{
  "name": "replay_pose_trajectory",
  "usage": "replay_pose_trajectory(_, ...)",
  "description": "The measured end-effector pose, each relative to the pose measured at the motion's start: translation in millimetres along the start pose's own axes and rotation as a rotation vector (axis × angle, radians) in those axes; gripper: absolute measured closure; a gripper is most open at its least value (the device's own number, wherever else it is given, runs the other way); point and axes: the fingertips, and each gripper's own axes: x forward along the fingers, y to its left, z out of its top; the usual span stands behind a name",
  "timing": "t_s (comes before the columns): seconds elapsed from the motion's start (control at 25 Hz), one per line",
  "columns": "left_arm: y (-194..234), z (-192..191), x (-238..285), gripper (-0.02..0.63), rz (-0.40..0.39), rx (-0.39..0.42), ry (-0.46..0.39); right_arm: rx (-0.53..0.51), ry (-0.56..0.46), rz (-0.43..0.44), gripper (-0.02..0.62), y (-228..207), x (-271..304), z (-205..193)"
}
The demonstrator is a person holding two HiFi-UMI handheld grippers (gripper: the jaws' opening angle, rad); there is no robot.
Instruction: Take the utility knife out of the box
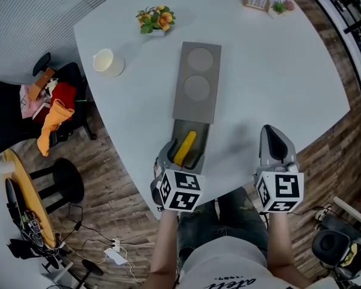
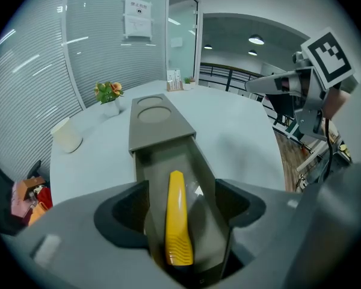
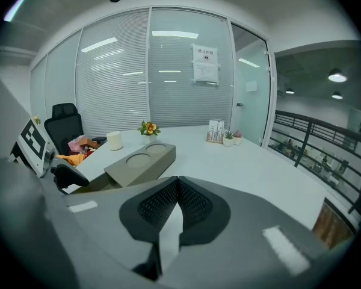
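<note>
Box, grey, matte, long and rectangular, one; lid bears two round recesses; drawer open toward left gripper. Yellow plastic utility knife, ribbed grip, one, lies lengthwise in drawer between left gripper's wide-parted jaws, ungrasped. Right gripper, jaws pressed together, empty, beside left gripper; smooth white table bare ahead of it

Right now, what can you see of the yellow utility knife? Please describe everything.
The utility knife is a long, slim yellow handle, plastic by its look, with ridges at its near end and a tapered far end. No blade shows. It lies lengthwise on the floor of the grey box's pulled-out tray. The left gripper holds its jaws apart on either side, not touching the knife.
</note>
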Motion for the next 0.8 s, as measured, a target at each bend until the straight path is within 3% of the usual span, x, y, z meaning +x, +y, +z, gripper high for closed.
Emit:
replay_pose_trajectory(0.4, 2, -11, 12, 0.279, -0.004, 0.006, 0.072, 0.007, 0.023, -0.005, 0.574, -2, 5, -8)
replay_pose_trajectory(0.8, -2, -19, 26, 0.318, 0.014, 0.098, 0.167, 0.017, 0.035, -0.005, 0.572, -3, 10, -12)
